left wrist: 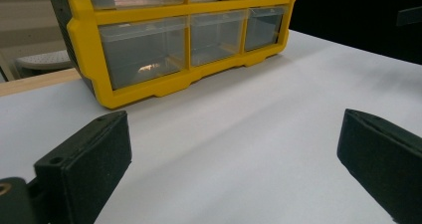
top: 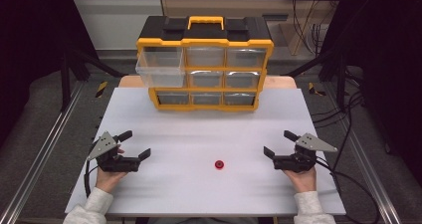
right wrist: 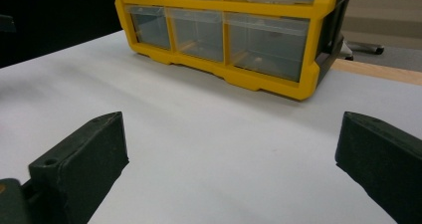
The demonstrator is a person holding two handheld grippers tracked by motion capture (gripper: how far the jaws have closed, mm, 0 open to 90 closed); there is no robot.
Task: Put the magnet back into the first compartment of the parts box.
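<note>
Landmark: yellow-and-black drawer organiser [top: 205, 64], standing at the far middle of the white table [top: 199, 194], carry handle on top. Nine clear drawers in three rows. No brand, label or writing legible on it in any view; the drawer fronts are plain.

Top-left drawer [top: 160, 67] of the organiser is pulled out toward the person, jutting past the front face. The other eight sit flush.

Small red round object [top: 219, 164]: lies on the bare table well in front of the organiser, roughly below its middle column, near the person's edge. Too small to identify further. Nothing touches it.

Left gripper [top: 135, 145]: held in the left hand, in front of the organiser and off to its left side, well apart from it. Jaws spread wide, nothing between them; the left gripper view shows bare table between the pads and the organiser's lower drawers beyond.

Right gripper [top: 280, 143]: in front of the organiser, off to its right. Jaws likewise released and wide, empty. It lies nearer the red object than the left gripper does, still clearly apart
</note>
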